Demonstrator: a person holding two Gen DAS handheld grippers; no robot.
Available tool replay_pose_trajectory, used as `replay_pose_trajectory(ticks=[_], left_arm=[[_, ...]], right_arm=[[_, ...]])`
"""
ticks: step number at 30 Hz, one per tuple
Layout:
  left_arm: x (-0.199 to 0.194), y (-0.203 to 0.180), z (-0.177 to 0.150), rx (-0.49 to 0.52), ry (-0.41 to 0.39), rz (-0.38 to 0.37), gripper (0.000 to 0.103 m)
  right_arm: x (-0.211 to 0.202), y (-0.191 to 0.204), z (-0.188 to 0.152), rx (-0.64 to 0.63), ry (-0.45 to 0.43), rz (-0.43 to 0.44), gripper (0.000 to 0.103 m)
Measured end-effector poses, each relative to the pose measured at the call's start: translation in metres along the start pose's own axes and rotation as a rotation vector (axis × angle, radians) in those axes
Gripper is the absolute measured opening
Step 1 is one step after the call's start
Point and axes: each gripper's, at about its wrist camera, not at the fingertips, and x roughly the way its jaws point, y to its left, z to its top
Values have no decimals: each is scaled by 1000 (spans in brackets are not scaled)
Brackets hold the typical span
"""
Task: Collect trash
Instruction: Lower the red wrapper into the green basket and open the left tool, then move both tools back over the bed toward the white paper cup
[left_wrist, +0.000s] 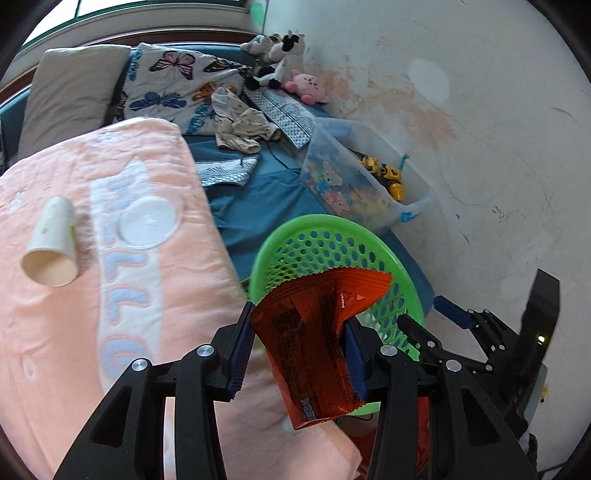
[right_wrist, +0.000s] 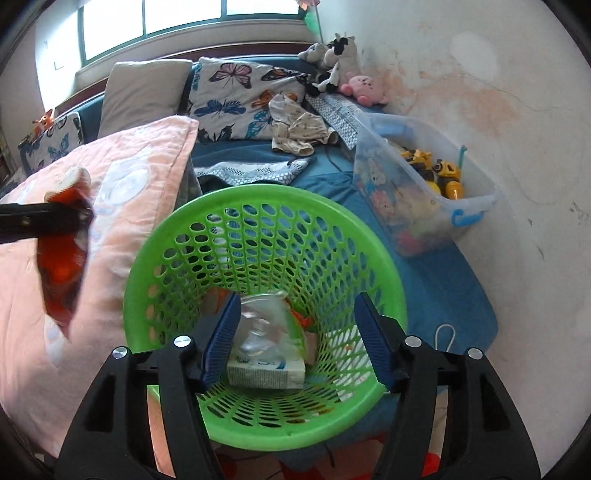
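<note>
1. Right now my left gripper (left_wrist: 298, 354) is clamped on an orange snack wrapper (left_wrist: 317, 332) at lower centre of the left view; its printing is dark and too small for me to read.
2. Behind the wrapper stands the green mesh basket (left_wrist: 295, 236), tilted toward the camera.
3. My right gripper (right_wrist: 295, 339) sits with jaws apart and holding nothing, at the basket's mouth, centre of the right view.
4. Inside the basket (right_wrist: 177, 229) I see a small white carton (right_wrist: 266, 374) and crumpled clear plastic (right_wrist: 262, 325); the carton's print is illegible.
5. At left of the left view, a paper cup (left_wrist: 50, 243) lies on its side near a clear round lid (left_wrist: 149, 221) on a pink blanket (left_wrist: 74, 332) with large white letters I cannot make out fully.
</note>
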Motion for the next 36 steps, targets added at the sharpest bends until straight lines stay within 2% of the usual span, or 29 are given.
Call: replay_pose_trajectory(ticks=[2,7,9,13,15,22,24,26,31,36], left_arm=[[7,-5,1,6,7,-3,44],[21,-10,1,11,15,1,48],[26,-11,0,13,26,-6,53],[31,-11,-1,12,31,-10,58],[31,-10,-1,7,30,-27,66],[28,-10,-3,14,25,-53,72],[26,-10,-4,19,18,-47,78],[23,-12,-5,33,11,-56,80],[13,-7,-7,57,-11,-26,80],[-2,15,-7,48,-42,50,80]], right_arm=[[-5,-2,-2,7,-12,-1,71],[-15,-7,-6,24,-33,5,72],[-19,-8,-8,29,-39,10,73],[-25,-10,-10,35,-56,16,76],[-27,-10,-10,39,-61,16,76],[-33,-10,-12,49,-78,11,77],[-37,-10,-10,52,-86,8,77],[-40,-10,-9,56,-94,10,77],[-44,-7,-7,51,-106,16,78],[-42,1,-4,41,-109,40,79]])
